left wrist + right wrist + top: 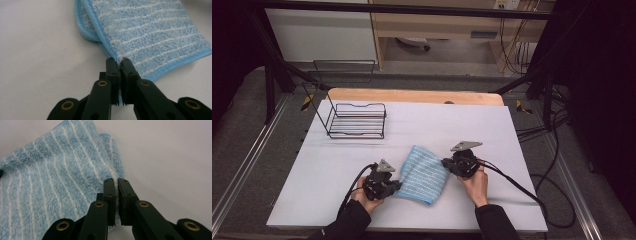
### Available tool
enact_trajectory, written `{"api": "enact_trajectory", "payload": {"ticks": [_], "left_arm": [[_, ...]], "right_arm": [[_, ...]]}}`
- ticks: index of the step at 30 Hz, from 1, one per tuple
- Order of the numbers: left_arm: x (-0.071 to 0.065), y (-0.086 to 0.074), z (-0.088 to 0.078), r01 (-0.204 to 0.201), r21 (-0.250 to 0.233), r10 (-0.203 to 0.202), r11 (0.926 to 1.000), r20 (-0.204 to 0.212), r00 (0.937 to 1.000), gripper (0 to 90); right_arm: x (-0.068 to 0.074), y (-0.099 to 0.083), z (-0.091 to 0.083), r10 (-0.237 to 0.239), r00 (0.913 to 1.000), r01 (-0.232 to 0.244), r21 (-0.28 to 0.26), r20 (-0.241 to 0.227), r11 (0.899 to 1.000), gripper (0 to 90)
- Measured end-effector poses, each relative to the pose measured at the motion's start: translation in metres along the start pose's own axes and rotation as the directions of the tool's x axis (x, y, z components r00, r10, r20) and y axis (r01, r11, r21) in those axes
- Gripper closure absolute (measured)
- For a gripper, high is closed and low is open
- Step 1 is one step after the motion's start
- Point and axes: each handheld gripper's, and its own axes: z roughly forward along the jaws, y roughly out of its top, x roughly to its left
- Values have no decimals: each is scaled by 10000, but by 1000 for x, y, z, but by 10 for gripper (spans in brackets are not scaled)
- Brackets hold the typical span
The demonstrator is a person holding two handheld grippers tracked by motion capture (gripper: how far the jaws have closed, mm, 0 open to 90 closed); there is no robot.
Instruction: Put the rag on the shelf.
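Note:
A light-blue towel (423, 173) with thin white stripes lies folded on the white table (332, 165), near the front middle. My left gripper (398, 186) is shut on the towel's left edge; in the left gripper view the towel (152, 37) runs away from the pinched jaws of that gripper (119, 61), with its folded layers showing at the upper left. My right gripper (445, 163) is shut on the towel's right corner; the right gripper view shows the towel (50, 185) spreading to the left of that gripper (116, 181). Both hands hold the grippers low over the table.
A black wire rack (357, 120) stands at the table's back left. A wooden strip (412, 96) runs along the far edge. Black cables (517, 185) trail from the grippers across the table's right and front. Frame posts (269, 85) flank the table.

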Motion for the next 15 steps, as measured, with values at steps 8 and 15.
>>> {"api": "enact_trajectory", "payload": {"ticks": [8,15], "left_arm": [[10,4,-3,519,-677,-510,9964,149,9986,769],[24,22,3,621,-1051,-647,9925,-215,9977,627]], "right_arm": [[-1,9,7,-312,9987,301,290,396,9991,853],[-7,2,3,-428,9939,353,755,1011,9965,749]]}}
